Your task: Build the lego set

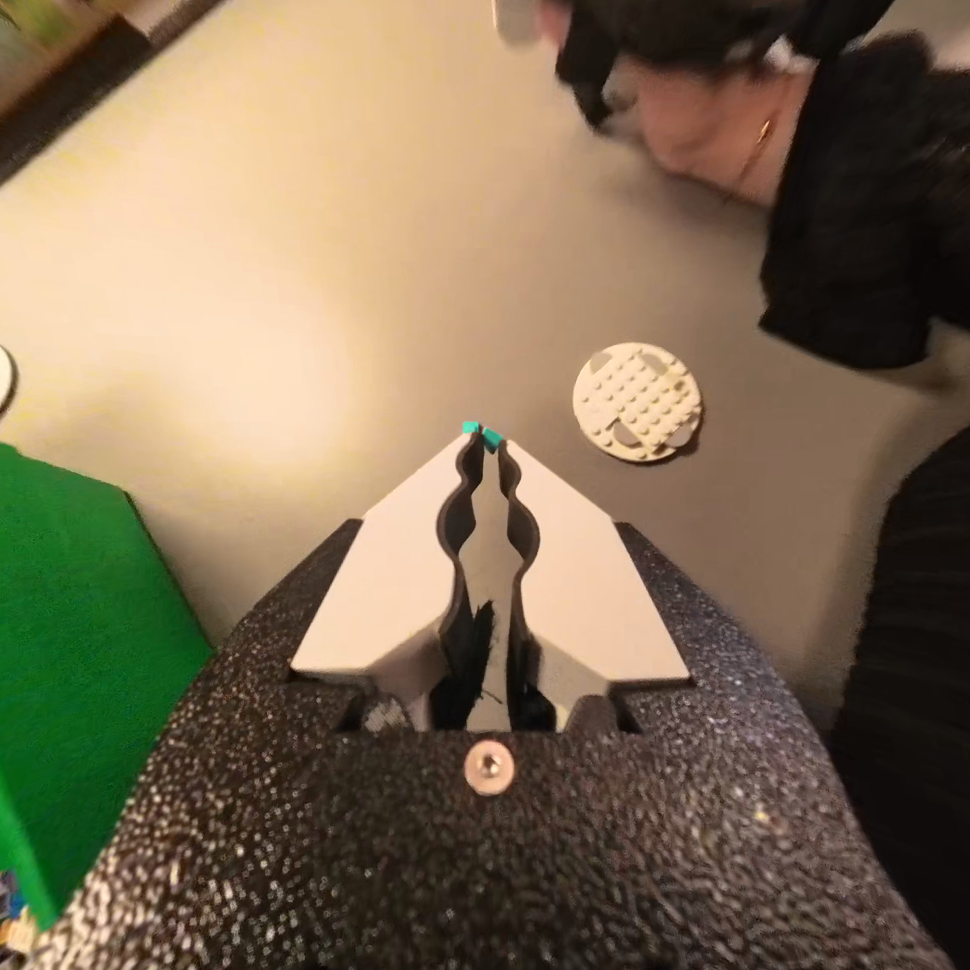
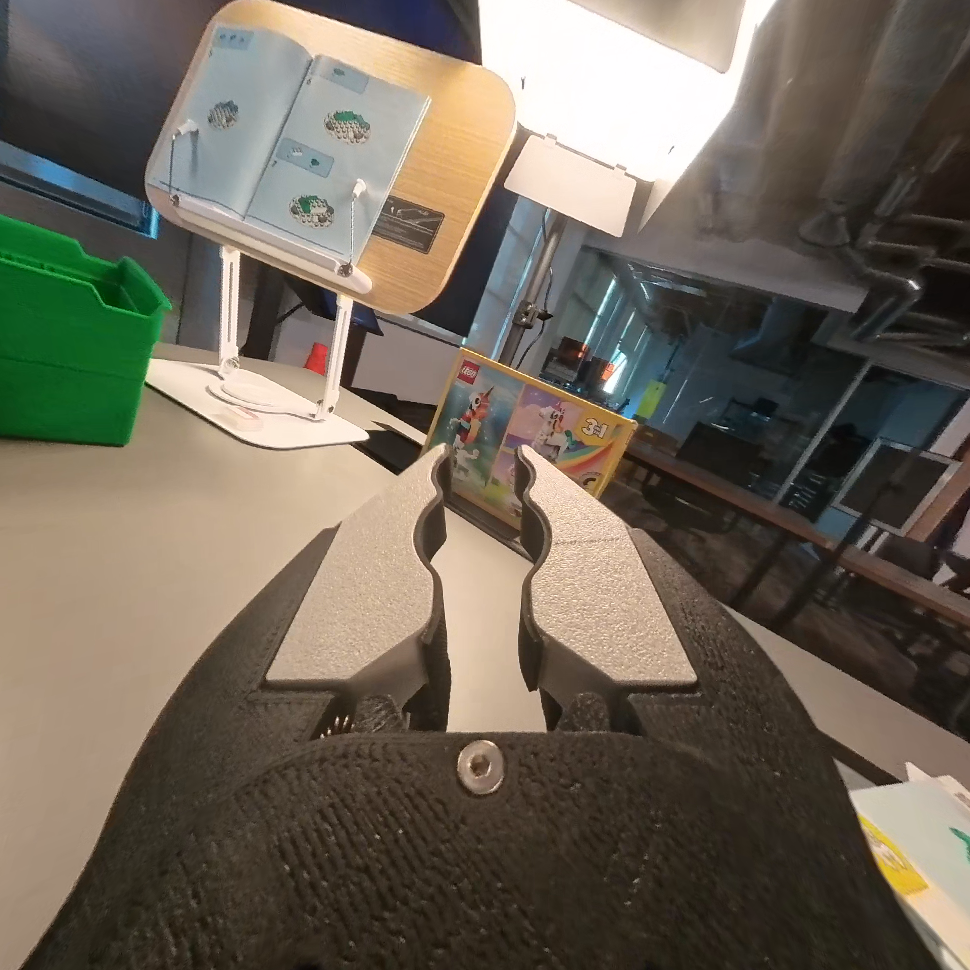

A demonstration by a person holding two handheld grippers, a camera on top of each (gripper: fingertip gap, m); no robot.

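Jaws of left gripper (image 1: 484, 437) pinch a blurred teal piece (image 1: 491, 436).

A smooth grey table (image 2: 105, 551). On it, a round white plate with bumps (image 1: 638, 401), a green bin (image 2: 68, 346), a white book stand (image 2: 273, 409), and a bright toy box (image 2: 530, 430) standing up.

Ahead of my left gripper (image 1: 483, 440) the grey table (image 1: 294, 252) lay bare and passable. A green bin (image 1: 68, 603) stood close on its left; the round studded plate (image 1: 638, 402) lay to its right, with a person's dark sleeve (image 1: 861, 225) beyond. Before my right gripper (image 2: 482, 461), the lego box (image 2: 530, 420) blocked the way forward, with a book stand (image 2: 294, 294) and green bin (image 2: 68, 346) off to the left.
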